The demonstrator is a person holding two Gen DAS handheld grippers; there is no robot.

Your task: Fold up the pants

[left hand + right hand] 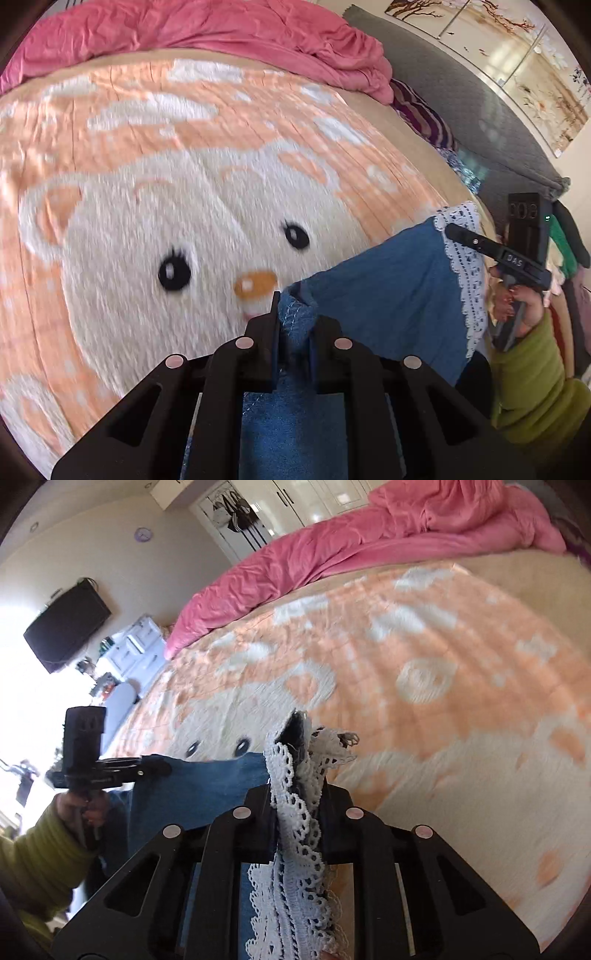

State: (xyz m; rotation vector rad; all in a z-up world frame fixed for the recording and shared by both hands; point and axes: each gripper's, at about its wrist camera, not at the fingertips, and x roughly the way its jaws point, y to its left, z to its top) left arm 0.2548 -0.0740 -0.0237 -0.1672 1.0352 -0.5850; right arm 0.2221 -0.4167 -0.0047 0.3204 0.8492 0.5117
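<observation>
The pants are blue denim with a white lace hem, and they hang stretched between both grippers above the bed. My left gripper is shut on a bunched denim edge. My right gripper shows at the far right of the left wrist view, pinching the lace. In the right wrist view the right gripper is shut on the gathered lace hem. From there the denim runs left to the left gripper, which a hand in a green sleeve holds.
Below lies an orange and cream blanket with a bear face. A crumpled pink duvet is heaped along the far side. A grey headboard and striped pillows stand to the right. A wall TV and cluttered furniture lie beyond the bed's left edge.
</observation>
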